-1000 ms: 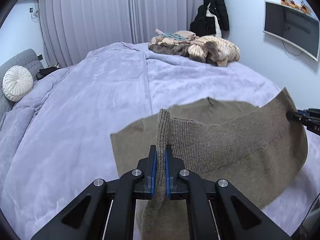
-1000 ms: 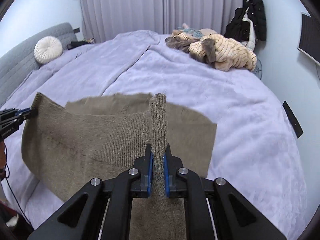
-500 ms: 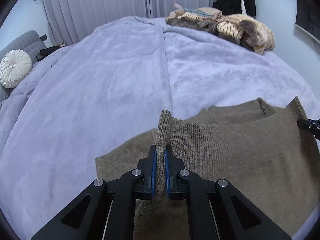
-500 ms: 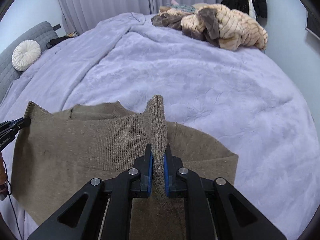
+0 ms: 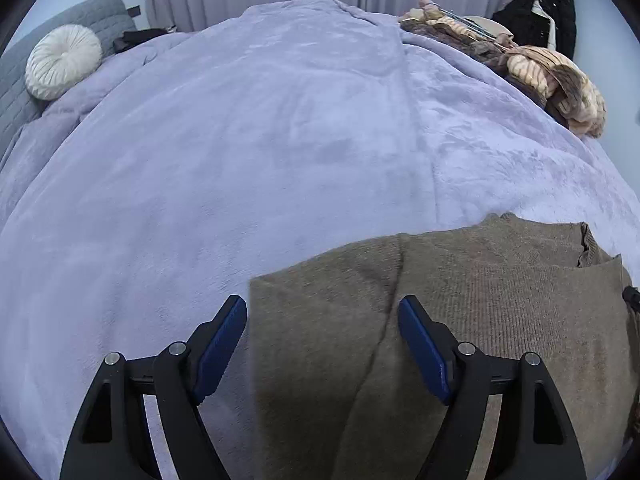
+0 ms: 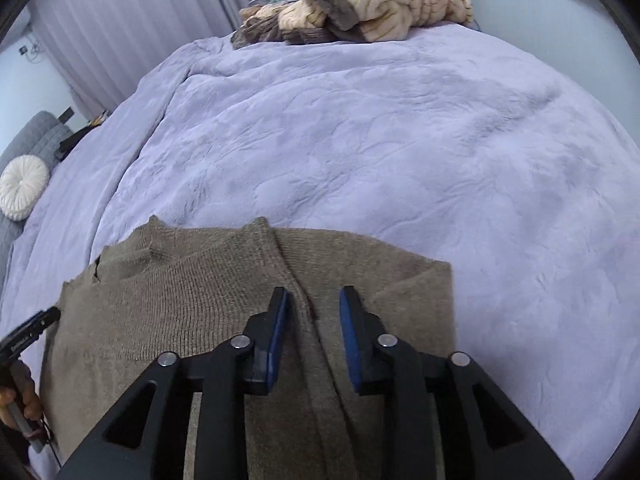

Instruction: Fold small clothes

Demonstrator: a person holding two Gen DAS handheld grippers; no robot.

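Through the left wrist camera we see our left gripper (image 5: 322,312) with its blue-padded fingers (image 5: 218,344) spread wide apart and nothing between them. They hang over the left edge of the brown knit garment (image 5: 460,320), which lies flat on the lilac blanket (image 5: 260,152) and fills the picture from about 5 o'clock to 3 o'clock. One fold line runs down the knit from its far edge toward 6 o'clock, and a ribbed edge shows near 3 o'clock. At 10 o'clock a round white cushion (image 5: 63,62) leans on a grey headboard (image 5: 24,80). At 1 o'clock a heap of tan and brown clothes (image 5: 520,64) sits at the far side of the bed, with a dark coat (image 5: 548,4) hanging behind it.

Through the right wrist camera we see our right gripper (image 6: 313,312) with its fingers (image 6: 278,332) parted only a little; a raised ridge of the knit runs between them, and neither pad seems to press on it. The garment spreads from 9 o'clock to 4 o'clock on the blanket. The tip of the left gripper enters at 9 o'clock, just beside the garment's edge. The heap of clothes lies at 12 o'clock, the cushion at 9 o'clock.
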